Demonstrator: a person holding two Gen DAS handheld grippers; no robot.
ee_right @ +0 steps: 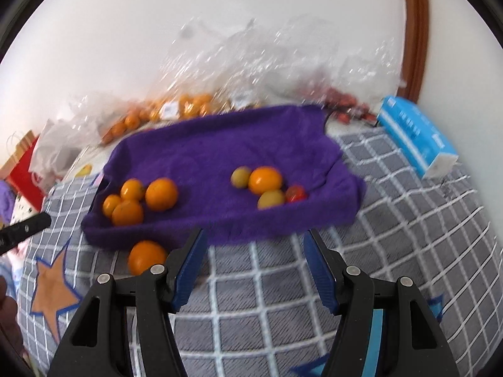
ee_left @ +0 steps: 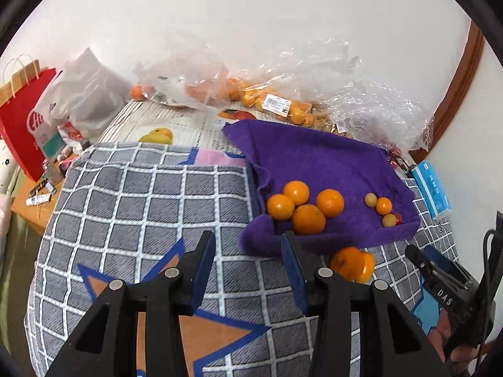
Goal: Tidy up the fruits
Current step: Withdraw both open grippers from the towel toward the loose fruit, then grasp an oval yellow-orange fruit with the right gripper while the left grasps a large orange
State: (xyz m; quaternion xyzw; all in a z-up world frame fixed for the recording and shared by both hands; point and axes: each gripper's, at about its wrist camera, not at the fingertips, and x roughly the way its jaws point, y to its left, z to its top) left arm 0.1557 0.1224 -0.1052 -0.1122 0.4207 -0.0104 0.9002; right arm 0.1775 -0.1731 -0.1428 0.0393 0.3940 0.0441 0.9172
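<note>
A purple towel (ee_left: 320, 163) (ee_right: 220, 144) lies on the checked blanket. On it sits a cluster of several oranges (ee_left: 303, 207) (ee_right: 141, 199) at the left. A smaller group lies at the right: a small orange (ee_left: 383, 205) (ee_right: 265, 179), two yellow-green fruits (ee_left: 389, 220) (ee_right: 271, 198) and a small red fruit (ee_right: 296, 193). One more orange (ee_left: 352, 264) (ee_right: 147, 256) lies on the blanket in front of the towel. My left gripper (ee_left: 248, 245) is open and empty, short of the towel's front edge. My right gripper (ee_right: 253, 238) is open and empty, at the towel's front edge.
Clear plastic bags with oranges (ee_left: 267, 100) (ee_right: 188, 106) line the wall behind. A blue tissue pack (ee_left: 432, 188) (ee_right: 418, 138) lies at the right. A red paper bag (ee_left: 22, 125) and white bag (ee_left: 85, 91) stand at the left, beside a wooden stand with clutter.
</note>
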